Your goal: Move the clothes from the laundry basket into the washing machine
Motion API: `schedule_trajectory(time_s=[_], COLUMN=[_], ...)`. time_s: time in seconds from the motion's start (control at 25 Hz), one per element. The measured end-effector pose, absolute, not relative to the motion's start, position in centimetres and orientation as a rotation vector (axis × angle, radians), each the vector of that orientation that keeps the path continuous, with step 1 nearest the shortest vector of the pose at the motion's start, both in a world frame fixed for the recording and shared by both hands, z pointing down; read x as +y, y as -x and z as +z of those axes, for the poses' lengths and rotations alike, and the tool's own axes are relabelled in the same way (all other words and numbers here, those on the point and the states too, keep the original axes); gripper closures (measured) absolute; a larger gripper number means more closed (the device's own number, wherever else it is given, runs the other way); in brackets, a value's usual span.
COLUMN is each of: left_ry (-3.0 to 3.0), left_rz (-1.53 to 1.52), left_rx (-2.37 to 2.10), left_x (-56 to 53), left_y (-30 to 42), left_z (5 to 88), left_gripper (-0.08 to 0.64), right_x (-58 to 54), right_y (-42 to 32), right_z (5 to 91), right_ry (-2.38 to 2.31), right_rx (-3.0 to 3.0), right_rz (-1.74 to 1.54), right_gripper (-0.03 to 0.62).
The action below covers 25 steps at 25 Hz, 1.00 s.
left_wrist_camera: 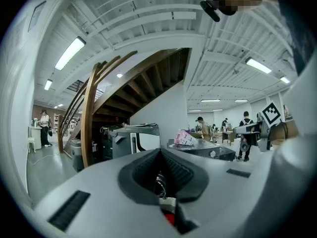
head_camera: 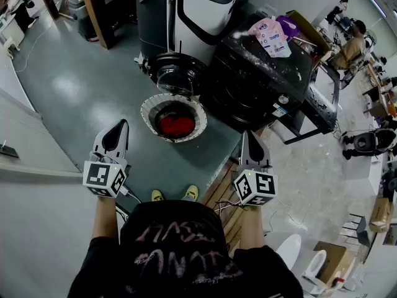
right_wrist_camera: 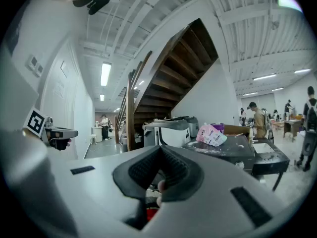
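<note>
A round white laundry basket stands on the grey floor ahead of me, with a red garment and dark cloth inside. Behind it is the black washing machine, and a round door stands at its left. My left gripper is held just left of the basket, shut and empty. To the basket's right my right gripper is also shut with nothing in it. In the left gripper view the left gripper's jaws meet. In the right gripper view the right gripper's jaws meet too.
A pink bag lies on top of the washing machine. A white and black appliance stands behind the round door. A wooden staircase rises at the left. Desks and people fill the right side. My yellow shoes are near a wooden pallet.
</note>
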<state>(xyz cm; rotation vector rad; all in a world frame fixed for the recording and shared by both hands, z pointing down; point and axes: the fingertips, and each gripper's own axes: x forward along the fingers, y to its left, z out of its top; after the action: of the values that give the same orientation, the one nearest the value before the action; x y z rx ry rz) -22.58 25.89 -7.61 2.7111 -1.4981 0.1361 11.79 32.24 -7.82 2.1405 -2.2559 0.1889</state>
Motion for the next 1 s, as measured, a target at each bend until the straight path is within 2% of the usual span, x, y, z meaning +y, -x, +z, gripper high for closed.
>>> schedule_trajectory(time_s=[0.68, 0.8, 0.88, 1.0], left_ry=[-2.707, -2.708, -2.707, -2.711], left_rz=[0.126, 0.141, 0.143, 0.144], left_rx=[-1.501, -1.485, -1.478, -1.461], left_x=[26.7, 26.9, 27.0, 27.2], left_y=[23.1, 22.8, 22.6, 22.3], left_z=[-7.9, -7.6, -7.5, -7.4], left_gripper=[0.551, 0.496, 0.429, 0.391], right_x=[32.8, 33.0, 33.2, 33.2], right_y=[-9.9, -10.2, -10.3, -10.2], right_z=[-8.0, -7.9, -7.9, -7.6], right_ry=[-2.118, -2.151, -2.156, -2.129], right_rx=[-2.309, -2.297, -2.302, -2.32], right_rz=[0.212, 0.209, 0.218, 0.241], right_gripper=[0.588, 0.585, 0.543, 0.454])
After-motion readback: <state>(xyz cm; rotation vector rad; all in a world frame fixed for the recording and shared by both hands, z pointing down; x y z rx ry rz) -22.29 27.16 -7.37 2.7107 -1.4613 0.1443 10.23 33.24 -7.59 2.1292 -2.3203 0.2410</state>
